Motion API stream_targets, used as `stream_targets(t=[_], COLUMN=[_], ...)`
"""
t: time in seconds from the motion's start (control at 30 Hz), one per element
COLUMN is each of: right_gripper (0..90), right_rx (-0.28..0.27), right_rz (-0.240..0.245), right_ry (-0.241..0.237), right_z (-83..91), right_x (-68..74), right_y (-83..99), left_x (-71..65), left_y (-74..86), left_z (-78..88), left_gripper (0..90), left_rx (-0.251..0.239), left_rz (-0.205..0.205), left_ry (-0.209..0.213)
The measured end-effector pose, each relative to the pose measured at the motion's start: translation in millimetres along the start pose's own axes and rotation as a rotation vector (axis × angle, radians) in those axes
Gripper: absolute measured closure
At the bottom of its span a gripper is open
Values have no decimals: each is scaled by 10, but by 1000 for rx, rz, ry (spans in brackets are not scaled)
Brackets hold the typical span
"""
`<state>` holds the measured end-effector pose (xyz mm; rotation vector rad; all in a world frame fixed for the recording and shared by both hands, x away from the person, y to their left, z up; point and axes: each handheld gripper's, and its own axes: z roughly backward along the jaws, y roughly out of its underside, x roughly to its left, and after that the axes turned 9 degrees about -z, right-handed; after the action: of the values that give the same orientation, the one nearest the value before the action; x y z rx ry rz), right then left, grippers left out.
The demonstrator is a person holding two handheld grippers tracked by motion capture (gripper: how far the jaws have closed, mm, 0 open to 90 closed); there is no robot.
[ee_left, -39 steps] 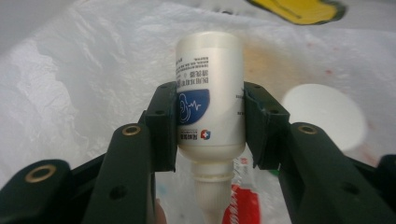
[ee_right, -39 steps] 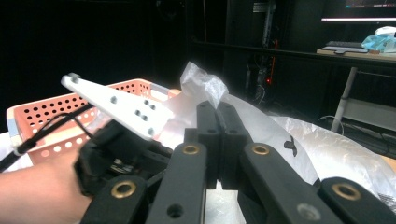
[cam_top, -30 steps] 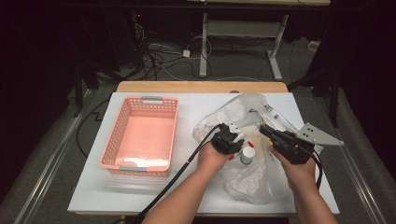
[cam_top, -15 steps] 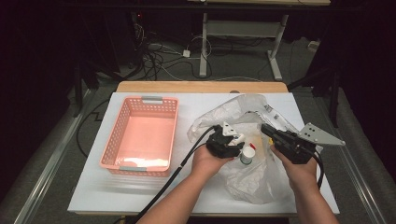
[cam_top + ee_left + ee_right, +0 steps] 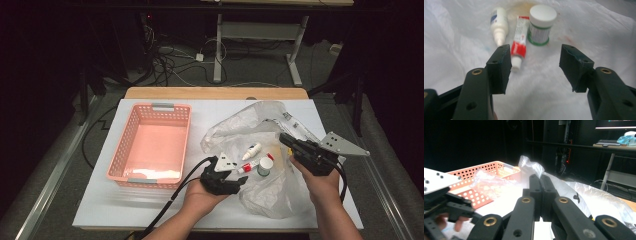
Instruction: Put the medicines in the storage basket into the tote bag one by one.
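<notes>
A crumpled clear plastic bag lies on the white table. On it sit a white dropper bottle, a red-and-white tube and a white jar with a green base. In the left gripper view the bottle, tube and jar lie just ahead of the jaws. My left gripper is open and its jaws have just been opening, with nothing between them. My right gripper is shut on a raised fold of the bag.
An empty pink perforated basket stands on the left half of the table. Beyond the table's far edge are a wooden strip, floor cables and desk legs. Bare white tabletop runs along the near edge.
My left gripper has drawn back from the items toward the near edge and leftward, and its jaws stand wider. The right gripper has stayed in place, shut.
</notes>
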<state>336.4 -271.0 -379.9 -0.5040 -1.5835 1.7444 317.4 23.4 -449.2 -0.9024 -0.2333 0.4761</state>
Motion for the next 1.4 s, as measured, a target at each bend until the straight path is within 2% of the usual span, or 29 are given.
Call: stream_targets(t=[0.17, 0.23, 0.3, 0.47, 0.57, 0.67, 0.73, 0.83, 0.93, 1.1, 1.17, 1.23, 1.3, 1.4], right_gripper=[900, 900, 900, 900, 900, 900, 900, 900, 900, 900, 900, 900, 900, 900], right_rx=[-3, 5, 8, 13, 9, 10, 9, 9, 11, 11, 13, 17, 17, 22], right_rz=[1, 4, 1, 3, 0, 3, 10, 9, 9, 7, 10, 12, 9, 14], right_ry=[2, 1, 3, -1, -1, -1, 0, -1, 1, 1, 2, 3, 2, -1], right_z=[-4, -5, -17, -36, -27, -23, -20, -19, -17, -11, -11, -16, -29, -43], right_x=[14, 22, 26, 18, 13, 19, 28, 38, 44, 54, 52, 50, 56, 61], right_y=[3, 7, 14, 24, 19, 18, 14, 16, 19, 21, 25, 30, 35, 39], left_x=[-17, -18, -6, 36, 76, 109, 121, 142, 124, 115, 109, 95, 85, 67], left_y=[146, 198, 250, 348, 373, 377, 377, 367, 347, 345, 339, 333, 330, 321], left_z=[123, 137, 119, 44, 8, -34, -77, -142, -171, -178, -182, -195, -193, -206], left_gripper=[374, 359, 339, 258, 236, 223, 215, 215, 226, 272, 306, 324, 356, 405], left_rx=[12, 11, 21, 110, 140, 151, 160, 174, 187, 180, 178, 174, 174, 169], left_rz=[12, 5, 13, 11, 17, 39, 42, 52, 31, 37, 29, 40, 26, 44], left_ry=[-23, -38, -42, -78, -99, -77, -83, -80, -92, -97, -94, -99, -95, -98])
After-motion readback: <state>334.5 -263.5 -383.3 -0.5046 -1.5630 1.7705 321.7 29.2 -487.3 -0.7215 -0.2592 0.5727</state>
